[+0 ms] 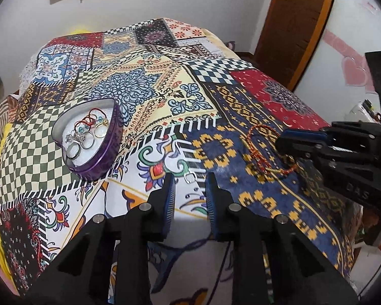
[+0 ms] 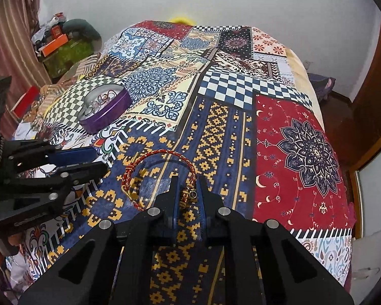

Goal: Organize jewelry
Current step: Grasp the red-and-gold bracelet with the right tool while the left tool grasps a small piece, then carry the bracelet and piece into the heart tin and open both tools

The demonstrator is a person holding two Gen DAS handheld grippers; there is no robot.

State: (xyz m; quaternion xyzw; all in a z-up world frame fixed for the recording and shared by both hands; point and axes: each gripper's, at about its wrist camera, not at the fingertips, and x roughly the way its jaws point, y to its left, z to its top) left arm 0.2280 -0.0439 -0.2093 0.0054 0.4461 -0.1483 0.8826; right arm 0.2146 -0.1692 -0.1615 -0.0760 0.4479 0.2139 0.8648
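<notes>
Most of the jewelry already sits in the purple heart-shaped tin (image 1: 89,137) on the bed (image 1: 216,81): several rings and red cord loops lie together on its white lining. Two pieces are left on the bedspread, as far as the views show.

One is the red braided bracelet (image 2: 165,156), lying on the blue-and-yellow patch well apart from the tin. The right tool (image 2: 188,193) has its fingers on either side of the bracelet's beaded end; the gap is narrow and the beads sit between the pads, but I cannot tell whether the grip is made or only closing.

The other is a small silver ring (image 1: 190,177) on the white patch, just ahead of the left tool (image 1: 190,190), which is released with its fingers apart and nothing between them.

I judge the task late but unfinished: bracelet and ring both need carrying to the tin.
</notes>
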